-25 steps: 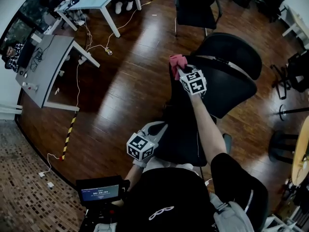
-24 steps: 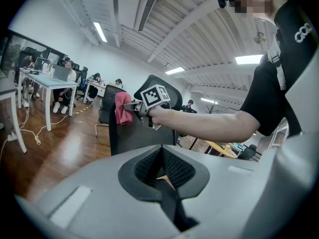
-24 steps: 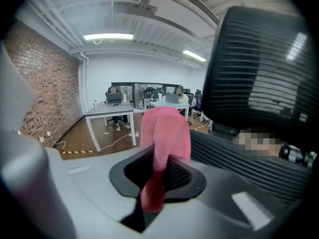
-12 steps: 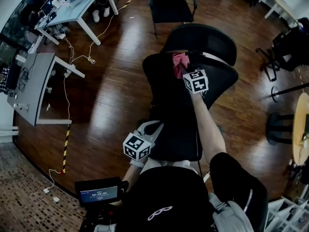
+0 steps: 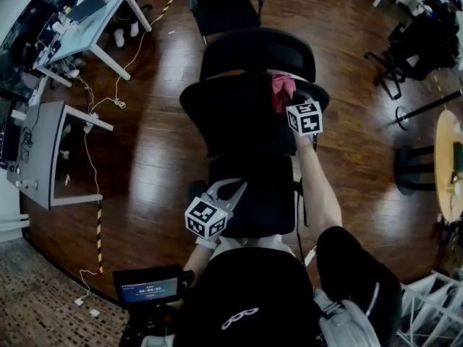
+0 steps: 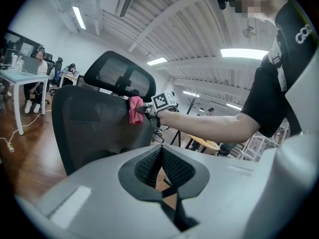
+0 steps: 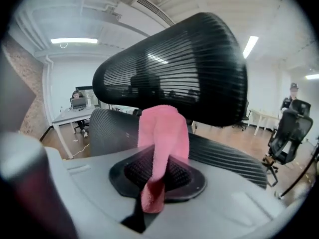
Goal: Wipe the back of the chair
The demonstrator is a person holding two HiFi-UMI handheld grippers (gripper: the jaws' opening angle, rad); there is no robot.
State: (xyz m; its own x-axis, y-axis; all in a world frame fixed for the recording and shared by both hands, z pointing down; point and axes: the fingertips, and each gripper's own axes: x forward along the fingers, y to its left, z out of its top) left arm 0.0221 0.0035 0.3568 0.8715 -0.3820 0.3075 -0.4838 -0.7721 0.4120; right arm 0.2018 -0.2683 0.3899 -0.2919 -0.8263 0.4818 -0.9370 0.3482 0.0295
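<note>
- Head view, item one: black mesh office chair (image 5: 239, 121) with a curved backrest and a separate oval mesh headrest (image 5: 257, 49), standing on a dark wooden plank floor (image 5: 159, 150).
- Item two: pink terry cloth (image 5: 282, 92), folded into a hanging strip, located at the upper right edge of the backrest, just below the headrest.
- Right gripper (image 5: 289, 98): extended on an outstretched arm to the chair's top. In the right gripper view its jaws (image 7: 157, 176) are closed onto the lower end of the cloth (image 7: 163, 133), which stands up between the pads in front of the headrest's (image 7: 174, 68) lower rim.
- Left gripper (image 5: 230, 188): held low, near the person's body, at the left edge of the chair's lower black part and well apart from the cloth. In the left gripper view its pads (image 6: 161, 156) meet at the tips with nothing between them.
- Left gripper view, cross-reference: the cloth (image 6: 135, 109) lies against the backrest's (image 6: 94, 118) top right corner, with the right gripper (image 6: 148, 108) directly behind it.
- Surroundings: pale blue table (image 5: 94, 16) and grey table (image 5: 36, 150) at left, and a yellow-and-black striped floor tape (image 5: 99, 230) below them.
</note>
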